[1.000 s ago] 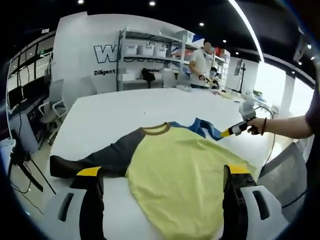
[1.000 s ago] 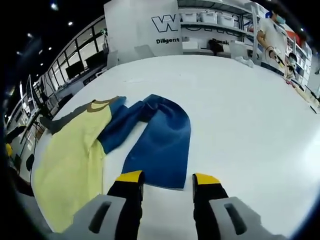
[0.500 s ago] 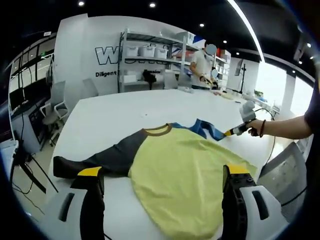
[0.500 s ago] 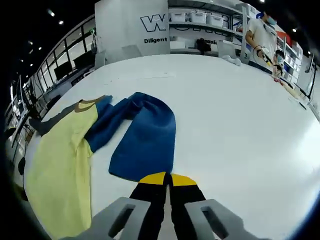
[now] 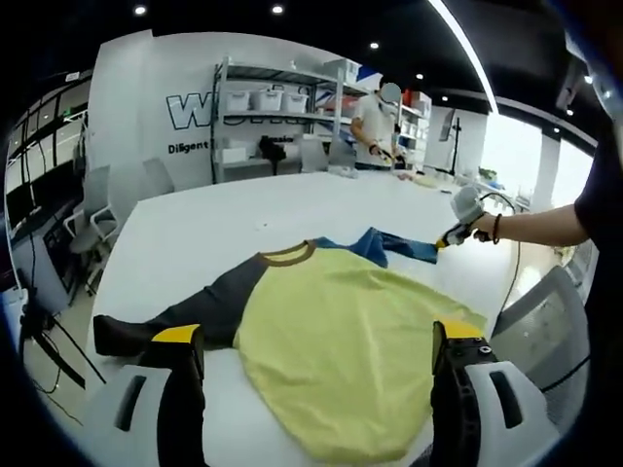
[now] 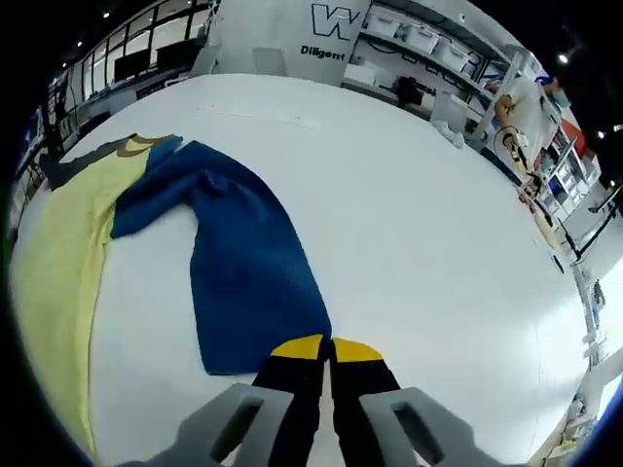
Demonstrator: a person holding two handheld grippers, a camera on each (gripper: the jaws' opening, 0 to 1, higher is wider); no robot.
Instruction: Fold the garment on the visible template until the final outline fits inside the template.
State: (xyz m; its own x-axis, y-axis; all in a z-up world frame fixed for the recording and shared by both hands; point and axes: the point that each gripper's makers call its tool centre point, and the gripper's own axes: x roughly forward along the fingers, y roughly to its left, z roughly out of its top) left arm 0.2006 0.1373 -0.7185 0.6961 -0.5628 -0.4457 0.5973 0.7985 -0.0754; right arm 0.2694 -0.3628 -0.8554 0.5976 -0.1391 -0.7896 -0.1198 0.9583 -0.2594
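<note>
Where the garment (image 5: 331, 341) lies, it is spread flat on the white table (image 5: 214, 224), near the edge closest to the person: a yellow body, a brown-trimmed neck, one dark grey sleeve (image 5: 190, 311) stretched out to one side and one blue sleeve (image 6: 243, 268) to the other. No template outline can be made out on the tabletop.

In the right gripper view, the blue sleeve runs out from the yellow body across the table toward the right gripper (image 6: 326, 348). Its yellow-tipped jaws are pressed together at the cuff edge of that sleeve, with the cloth apparently pinched between them. In the left gripper view the same gripper appears at the far side, held in a hand (image 5: 477, 226) at the end of the blue sleeve.

The left gripper (image 5: 316, 336) hovers above the lower part of the yellow body, its jaws set wide apart and gripping nothing.

Beyond the table stand metal shelves (image 5: 282, 117) with white bins against a lettered wall. A person (image 5: 375, 126) in a light shirt stands near them. Grey chairs (image 5: 97, 209) line one side of the table.
</note>
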